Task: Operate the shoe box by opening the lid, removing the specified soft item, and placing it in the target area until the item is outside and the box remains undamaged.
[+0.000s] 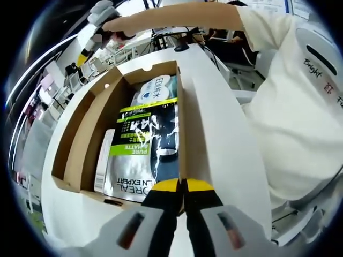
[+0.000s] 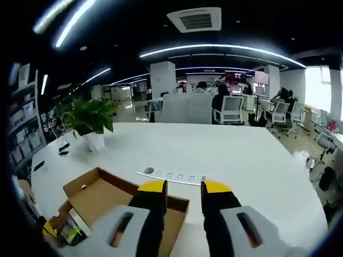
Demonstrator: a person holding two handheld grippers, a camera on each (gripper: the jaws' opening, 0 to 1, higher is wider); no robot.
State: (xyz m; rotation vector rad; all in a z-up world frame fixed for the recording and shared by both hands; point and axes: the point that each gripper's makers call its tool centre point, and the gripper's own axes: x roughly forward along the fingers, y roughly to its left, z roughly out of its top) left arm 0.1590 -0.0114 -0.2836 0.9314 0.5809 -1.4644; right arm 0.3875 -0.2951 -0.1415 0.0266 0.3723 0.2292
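Lid is already open: brown cardboard shoe box (image 1: 86,139) sits centre-left in the left gripper view on the white table (image 1: 225,139), interior exposed. Soft item, a glossy black-green-white pouch (image 1: 144,152), is inside, flat on the bottom, with another pale packet (image 1: 153,88) above it in frame. Left gripper (image 1: 183,187), bottom centre, has its jaws pressed together at the box's near wall, holding nothing. Right gripper (image 2: 184,188) hangs over the box corner (image 2: 107,201), jaws spread, empty. Extraction and placement remain.
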